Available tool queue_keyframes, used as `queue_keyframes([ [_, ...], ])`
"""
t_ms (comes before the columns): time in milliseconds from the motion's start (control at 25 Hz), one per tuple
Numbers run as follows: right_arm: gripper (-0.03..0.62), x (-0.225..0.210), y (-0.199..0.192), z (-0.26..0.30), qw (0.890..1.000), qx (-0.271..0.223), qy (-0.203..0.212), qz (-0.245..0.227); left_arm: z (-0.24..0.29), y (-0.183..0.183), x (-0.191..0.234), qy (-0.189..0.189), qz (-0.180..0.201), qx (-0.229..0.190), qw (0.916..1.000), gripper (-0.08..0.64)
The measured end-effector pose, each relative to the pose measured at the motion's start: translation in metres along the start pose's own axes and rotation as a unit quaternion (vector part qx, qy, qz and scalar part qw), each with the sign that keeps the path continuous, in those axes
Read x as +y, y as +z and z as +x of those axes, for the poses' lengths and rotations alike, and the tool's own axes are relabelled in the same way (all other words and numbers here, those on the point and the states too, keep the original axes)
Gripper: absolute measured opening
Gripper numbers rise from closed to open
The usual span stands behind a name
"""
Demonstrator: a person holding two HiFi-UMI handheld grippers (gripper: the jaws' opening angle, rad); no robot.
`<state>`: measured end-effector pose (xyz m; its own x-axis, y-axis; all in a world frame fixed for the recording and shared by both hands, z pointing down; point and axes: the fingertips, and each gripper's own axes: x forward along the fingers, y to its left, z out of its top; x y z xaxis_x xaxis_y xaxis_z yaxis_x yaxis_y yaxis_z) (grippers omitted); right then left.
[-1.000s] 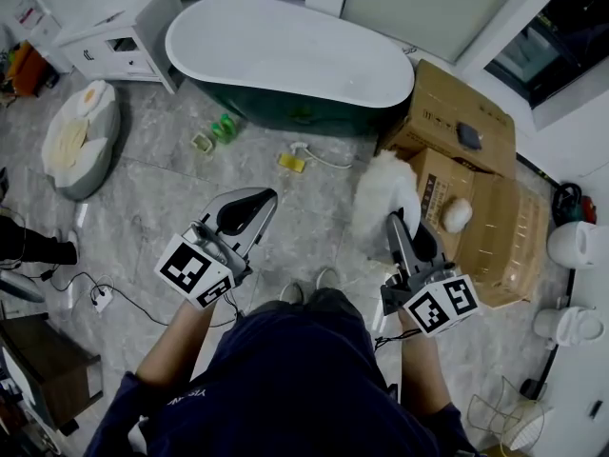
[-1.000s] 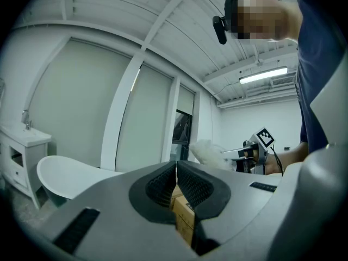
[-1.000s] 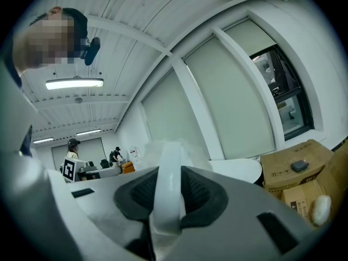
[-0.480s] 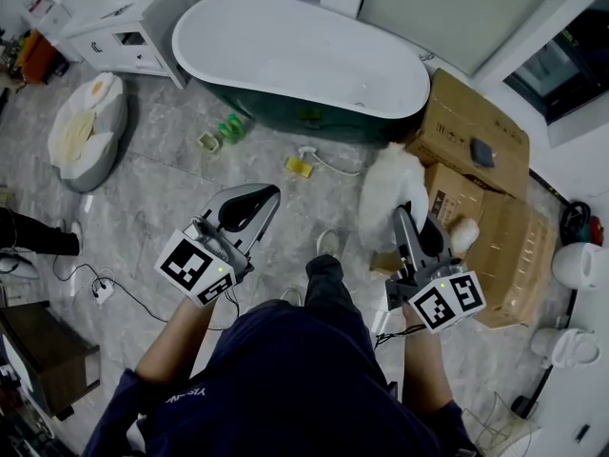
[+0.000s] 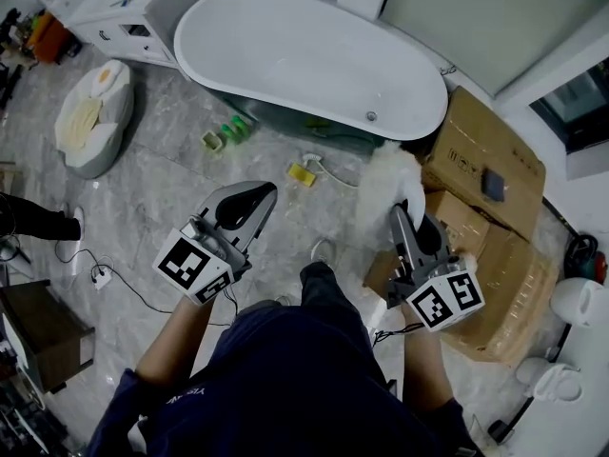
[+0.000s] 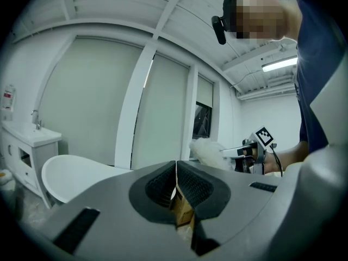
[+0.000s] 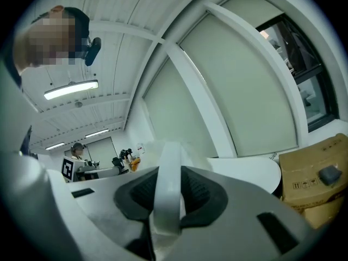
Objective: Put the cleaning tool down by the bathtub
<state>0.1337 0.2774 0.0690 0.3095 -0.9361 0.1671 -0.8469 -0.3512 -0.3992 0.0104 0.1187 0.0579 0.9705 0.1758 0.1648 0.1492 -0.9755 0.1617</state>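
The cleaning tool is a fluffy white duster point(image 5: 388, 194) on a white handle point(image 7: 167, 184). My right gripper point(image 5: 407, 219) is shut on that handle, and the fluffy head sticks out ahead of it toward the bathtub's right end. The white oval bathtub point(image 5: 304, 57) with its dark green outer wall stands across the top of the head view. My left gripper point(image 5: 244, 201) hovers over the floor left of centre, its jaws shut with nothing between them. In the left gripper view the duster point(image 6: 209, 149) and the bathtub point(image 6: 70, 170) both show.
Cardboard boxes point(image 5: 485, 174) stand right of the tub. A yellow sponge point(image 5: 303, 174) with a white cord, and green bottles point(image 5: 232, 129), lie on the marble floor point(image 5: 143, 198) by the tub. A white cabinet point(image 5: 133, 8), a round cushion point(image 5: 93, 117) and floor cables point(image 5: 105, 279) are at left.
The person has walked toward the bathtub, which now sits lower and closer in the head view. Both grippers keep their pose and the duster stays held.
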Motion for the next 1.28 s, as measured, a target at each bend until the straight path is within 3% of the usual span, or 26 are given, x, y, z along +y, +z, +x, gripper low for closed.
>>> queue_keyframes([
  [280, 0.092, -0.057, 0.025, 0.062, 0.999, 0.019, 0.035, -0.001, 0.063, 0.004, 0.039, 0.035, -0.005, 0.016, 0.9993, 0.034],
  [560, 0.092, -0.091, 0.024, 0.107, 0.997, 0.042, 0.059, -0.004, 0.098, -0.005, 0.068, 0.070, -0.015, 0.030, 0.9970, 0.034],
  [1000, 0.092, -0.115, -0.029, 0.180, 0.992, 0.094, 0.089, -0.008, 0.118, -0.065, 0.125, 0.106, -0.035, 0.055, 0.9922, 0.034],
  [1280, 0.092, -0.106, -0.099, 0.257, 0.984, 0.132, 0.121, -0.018, 0.110, -0.141, 0.183, 0.135, -0.070, 0.076, 0.9854, 0.034],
])
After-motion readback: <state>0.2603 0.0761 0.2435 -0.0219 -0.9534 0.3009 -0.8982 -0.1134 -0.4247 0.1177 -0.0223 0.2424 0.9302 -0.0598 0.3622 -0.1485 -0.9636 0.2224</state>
